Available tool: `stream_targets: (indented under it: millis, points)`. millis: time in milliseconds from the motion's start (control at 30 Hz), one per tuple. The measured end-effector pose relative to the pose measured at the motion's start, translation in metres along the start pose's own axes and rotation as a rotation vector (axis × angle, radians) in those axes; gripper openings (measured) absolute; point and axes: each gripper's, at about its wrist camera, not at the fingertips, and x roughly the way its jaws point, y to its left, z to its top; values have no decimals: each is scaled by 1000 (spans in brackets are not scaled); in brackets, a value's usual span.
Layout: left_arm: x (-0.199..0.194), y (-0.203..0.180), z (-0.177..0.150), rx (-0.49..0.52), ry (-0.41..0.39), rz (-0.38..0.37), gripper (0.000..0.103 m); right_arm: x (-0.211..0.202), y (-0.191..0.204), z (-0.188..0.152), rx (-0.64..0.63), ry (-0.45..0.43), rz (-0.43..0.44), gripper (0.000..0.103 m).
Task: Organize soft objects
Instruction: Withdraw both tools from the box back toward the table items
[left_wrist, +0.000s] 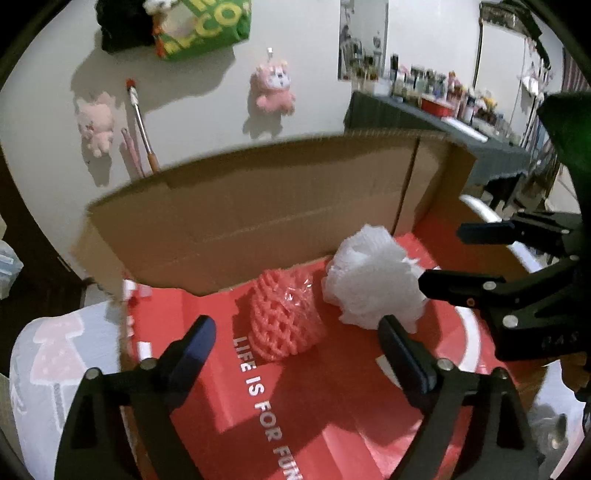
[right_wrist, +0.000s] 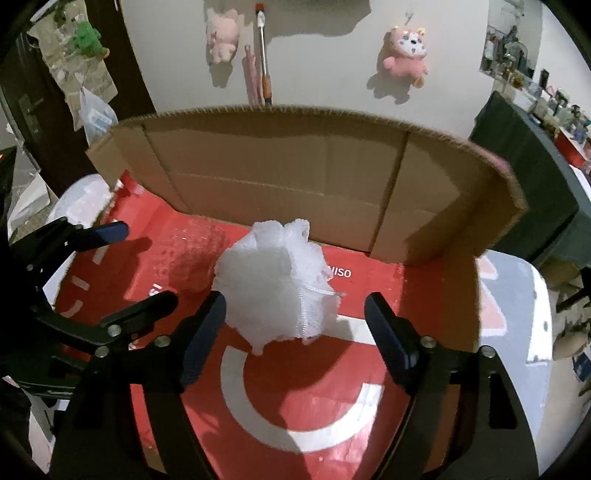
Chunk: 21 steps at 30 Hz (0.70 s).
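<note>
A tall brown cardboard wall (right_wrist: 288, 177) is seen standing upright across the back of the scene, bent round at its right end. In front of it, a red printed sheet (right_wrist: 295, 384) with white lettering and a white ring is laid flat over the surface (right_wrist: 517, 295), of which a pale strip is left showing at the right. Behind the cardboard, a white room wall is seen, with two pink plush toys (left_wrist: 274, 88) hung on it.

On the red sheet, a white mesh bath puff (right_wrist: 277, 288) is found resting near the foot of the cardboard, touched by neither tool. Just beside it, on its left in the left wrist view, a coral-pink foam net (left_wrist: 284, 317) is lying on the sheet, close to the puff but whether touching cannot be told.

The left hand-held gripper (left_wrist: 295, 347) is held above the sheet with its fingers spread wide; nothing is pinched, the pink net lying just beyond the gap. The right hand-held gripper (right_wrist: 295, 328) is likewise spread apart, the puff sitting free ahead of and partly between its fingertips, unpressed. In each view the other tool is caught at the edge, jaws parted too.
</note>
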Motion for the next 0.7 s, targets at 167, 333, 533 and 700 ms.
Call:
stream_targets:
  millis: [167, 333, 533, 700]
  points:
    - [-48, -8, -10, -13, -94, -4, 101, -45, 7, -15, -2, -63, -4, 79]
    - [-98, -13, -24, -23, -186, -7, 103, -100, 21, -35, -13, -153, -9, 86]
    - [-158, -22, -44, -71, -274, -34, 103, -163, 38, -64, -43, -258, -23, 87]
    - [-198, -28, -70, -92, -355, -40, 103, -208, 53, -100, -45, -340, -4, 90]
